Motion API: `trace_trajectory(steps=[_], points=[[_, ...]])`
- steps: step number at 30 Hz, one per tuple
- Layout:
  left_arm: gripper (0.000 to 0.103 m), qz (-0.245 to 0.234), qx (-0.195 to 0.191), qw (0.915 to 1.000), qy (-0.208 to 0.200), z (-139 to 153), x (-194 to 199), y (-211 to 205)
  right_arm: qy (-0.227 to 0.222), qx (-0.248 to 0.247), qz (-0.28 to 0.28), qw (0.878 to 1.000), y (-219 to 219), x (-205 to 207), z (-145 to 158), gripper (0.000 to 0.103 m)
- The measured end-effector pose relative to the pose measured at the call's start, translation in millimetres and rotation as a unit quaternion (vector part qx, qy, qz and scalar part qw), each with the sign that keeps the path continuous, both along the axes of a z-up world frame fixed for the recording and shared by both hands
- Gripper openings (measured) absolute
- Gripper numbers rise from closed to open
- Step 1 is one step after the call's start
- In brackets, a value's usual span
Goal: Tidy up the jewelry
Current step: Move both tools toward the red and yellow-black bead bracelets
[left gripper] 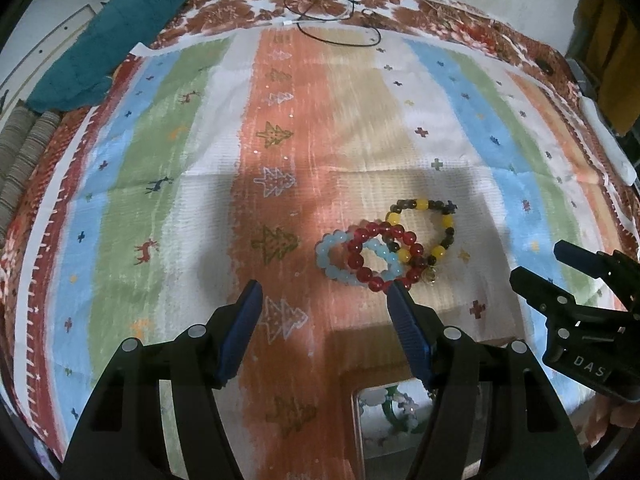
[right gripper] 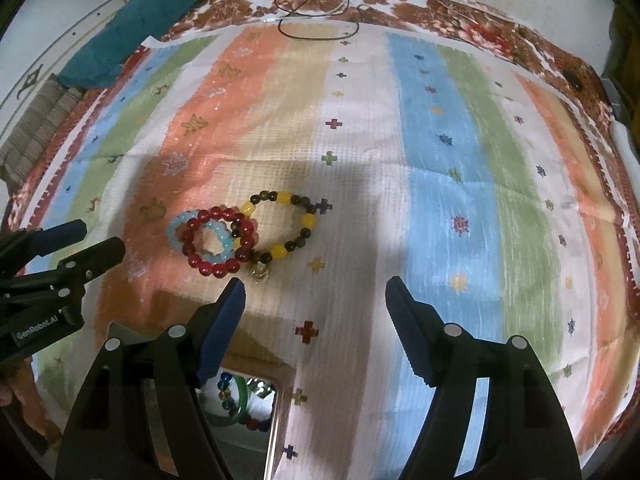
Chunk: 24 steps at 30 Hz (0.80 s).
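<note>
Three bead bracelets lie overlapped on the striped cloth: a light blue one (left gripper: 324, 254) (right gripper: 173, 236), a dark red one (left gripper: 376, 285) (right gripper: 218, 270) across it, and a yellow-and-brown one (left gripper: 422, 203) (right gripper: 308, 220) with a small gold charm. My left gripper (left gripper: 322, 292) (right gripper: 102, 236) hangs open above the cloth, its right finger just short of the red beads. To the right of the pile my right gripper (right gripper: 316, 282) (left gripper: 536, 260) is open too, with its left finger close to the charm. Neither holds anything.
An open tan box (left gripper: 356, 420) (right gripper: 280, 420) under the grippers holds a green bangle and coloured beads. A teal cloth (left gripper: 100, 52) lies far left. Black and white cables (left gripper: 332, 20) lie at the far edge, a white object (left gripper: 604, 140) at the right edge.
</note>
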State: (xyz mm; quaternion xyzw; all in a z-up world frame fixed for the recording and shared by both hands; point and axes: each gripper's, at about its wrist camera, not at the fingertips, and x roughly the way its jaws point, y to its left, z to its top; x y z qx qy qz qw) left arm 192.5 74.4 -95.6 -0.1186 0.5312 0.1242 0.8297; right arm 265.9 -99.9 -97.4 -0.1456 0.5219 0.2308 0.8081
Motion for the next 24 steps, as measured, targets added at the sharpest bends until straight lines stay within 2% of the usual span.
trace_trajectory(steps=[9, 16, 24], points=[[0.065, -0.008, -0.009, 0.9999, 0.003, -5.7, 13.1, 0.9, 0.010, -0.006, -0.002, 1.000, 8.2, 17.9, -13.2, 0.073], [0.065, -0.002, -0.014, 0.9997, 0.019, -20.9, 23.8, 9.4, 0.017, -0.008, -0.004, 1.000, 11.4, 26.5, -22.9, 0.073], [0.065, -0.016, -0.011, 0.9994, 0.028, -32.7, 36.4, 8.3, 0.028, -0.009, -0.006, 1.000, 19.5, 40.6, -34.1, 0.073]])
